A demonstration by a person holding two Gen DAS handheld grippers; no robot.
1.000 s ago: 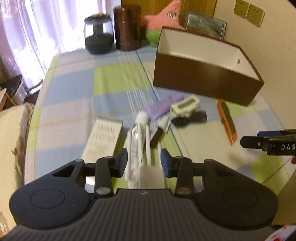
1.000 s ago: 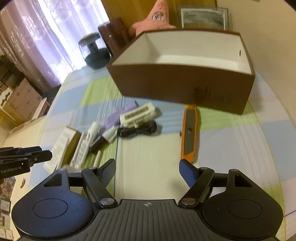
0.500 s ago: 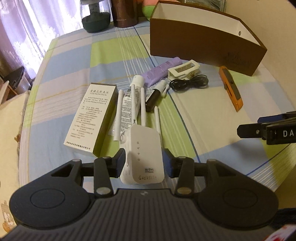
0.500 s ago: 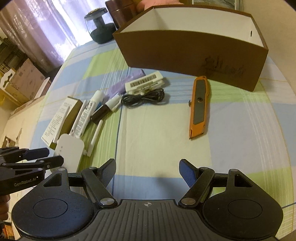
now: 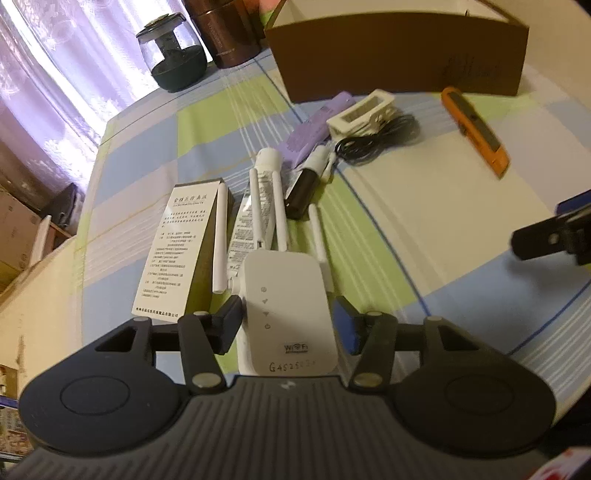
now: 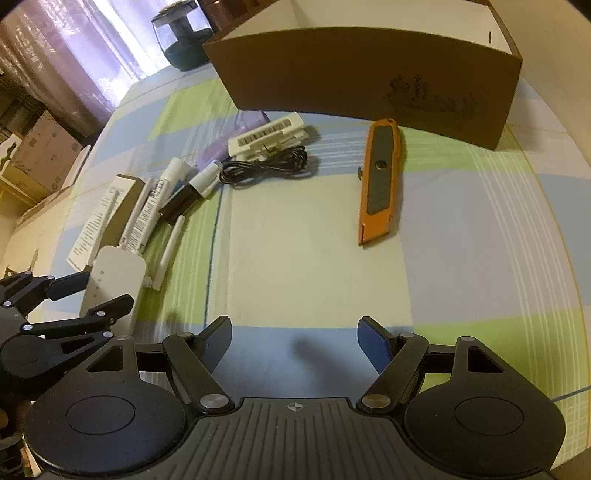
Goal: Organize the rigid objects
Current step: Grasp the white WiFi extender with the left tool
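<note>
A white WiFi repeater [image 5: 288,306] with several antennas lies on the checked tablecloth [image 6: 314,258], between the jaws of my left gripper [image 5: 290,325]. Those jaws are opening: the left pad is still close against the repeater's side, while a gap shows at the right pad. In the right wrist view the repeater [image 6: 112,280] sits at the lower left with the left gripper [image 6: 92,291] astride it. My right gripper [image 6: 295,343] hangs open over bare cloth, holding nothing. An orange utility knife [image 6: 380,181] lies ahead of it, in front of the open brown box [image 6: 369,74].
A printed carton [image 5: 177,251], a white tube [image 5: 255,206], a small black-and-white bottle [image 5: 303,188], a purple pack [image 5: 314,129], a white labelled case [image 6: 269,134] and a coiled black cable [image 6: 266,168] lie in a cluster. A dark jar [image 5: 173,55] and a brown canister [image 5: 225,29] stand at the back.
My left gripper came down with the repeater and its jaws have spread apart from it. My right gripper has sunk a little closer to the table.
</note>
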